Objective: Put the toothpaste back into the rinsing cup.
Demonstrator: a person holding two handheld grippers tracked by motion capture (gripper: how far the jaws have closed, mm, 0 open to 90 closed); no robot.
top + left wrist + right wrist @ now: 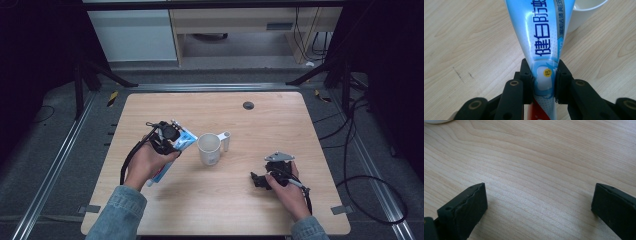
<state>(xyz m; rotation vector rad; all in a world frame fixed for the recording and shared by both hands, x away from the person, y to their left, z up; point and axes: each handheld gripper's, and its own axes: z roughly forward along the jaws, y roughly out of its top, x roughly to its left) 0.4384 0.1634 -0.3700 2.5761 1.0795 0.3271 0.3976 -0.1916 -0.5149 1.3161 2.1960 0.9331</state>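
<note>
A blue and white toothpaste tube (544,37) with a red lower end runs up between my left gripper's jaws, and the left gripper (543,80) is shut on it. From above, the tube (184,141) pokes out of the left gripper (170,140) toward a white mug (209,148) at the table's middle. The mug's rim (586,7) shows just past the tube in the left gripper view. My right gripper (256,180) rests low over the right part of the table. Its jaws (539,202) stand wide apart over bare wood, with nothing between them.
The mug's handle (226,140) points to the right and back. A round dark cable hole (248,105) sits near the far edge of the wooden table (280,125). Black cables trail over the floor to the right of the table.
</note>
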